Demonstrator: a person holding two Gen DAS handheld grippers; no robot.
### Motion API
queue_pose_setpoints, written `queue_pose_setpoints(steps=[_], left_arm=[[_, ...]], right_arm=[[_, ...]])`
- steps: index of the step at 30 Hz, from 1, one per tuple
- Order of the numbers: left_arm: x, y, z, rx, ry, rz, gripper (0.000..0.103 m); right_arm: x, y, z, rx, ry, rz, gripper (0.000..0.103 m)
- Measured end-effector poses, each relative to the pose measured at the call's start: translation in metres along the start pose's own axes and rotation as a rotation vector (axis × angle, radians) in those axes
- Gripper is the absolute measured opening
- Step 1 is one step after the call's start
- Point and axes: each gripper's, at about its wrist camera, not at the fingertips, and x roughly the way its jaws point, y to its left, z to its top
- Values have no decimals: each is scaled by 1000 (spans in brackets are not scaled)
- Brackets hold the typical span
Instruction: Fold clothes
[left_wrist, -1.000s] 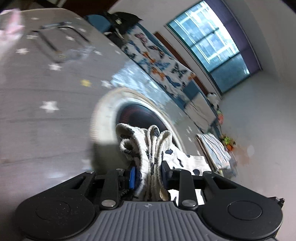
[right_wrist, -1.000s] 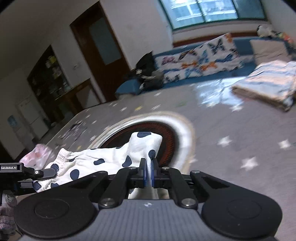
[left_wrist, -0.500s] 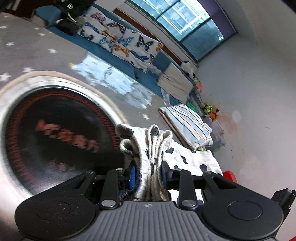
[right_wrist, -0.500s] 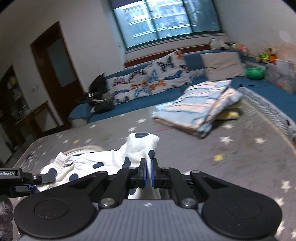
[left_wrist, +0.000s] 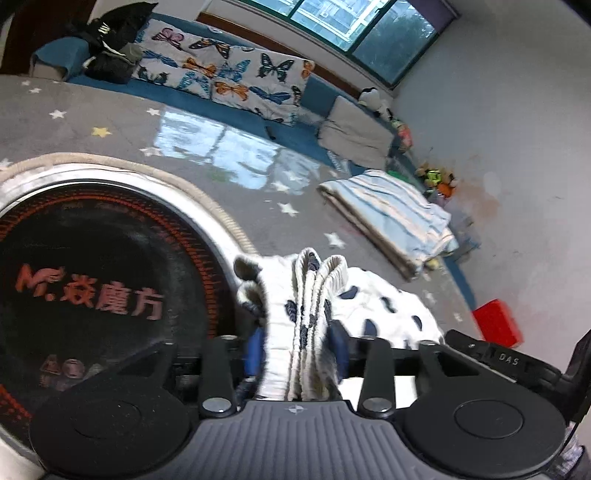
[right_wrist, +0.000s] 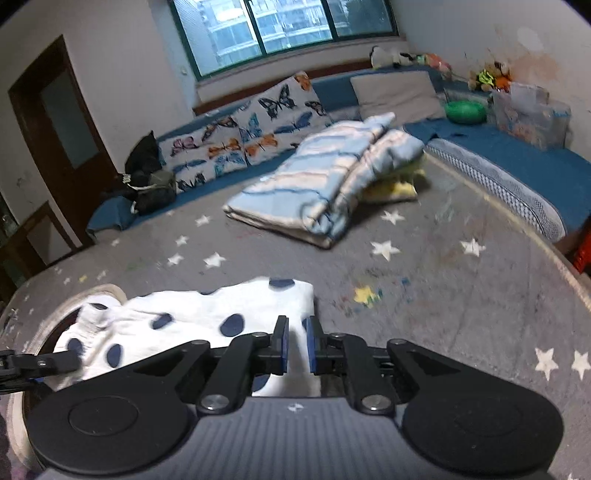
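A white garment with navy dots lies stretched out low over the grey star carpet, reaching from the round mat to the right. My right gripper is at its right-hand corner. Its jaws are opening: a gap shows between the blue pads, with thin white cloth lying loose in it. My left gripper is at the other end, around the bunched ribbed waistband. Its jaws are opening too; the thick bundle still stands between the pads but is no longer squeezed.
A round mat with a black printed disc lies left of the garment. A folded blue striped blanket lies further back on the carpet. Behind it are butterfly cushions on a blue bench; a red box stands at the right.
Both grippers swung right across the carpet with the garment, away from the round mat. The garment came down from hanging to lying flat. Both pairs of jaws have parted.
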Motion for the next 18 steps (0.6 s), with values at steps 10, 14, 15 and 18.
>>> queue_pose_setpoints(steps=[10, 14, 15, 18], left_arm=[[-23, -15, 22, 100, -122, -66, 36], [-3, -30, 20, 153, -60, -127, 24], [3, -33, 19, 164, -42, -138, 21], [23, -36, 16, 182, -2, -129, 20]], right_arm=[[-6, 15, 15, -55, -19, 57, 21], [10, 33, 16, -96, 15, 77, 27], [15, 37, 17, -101, 24, 80, 28], [27, 43, 17, -110, 43, 79, 29]])
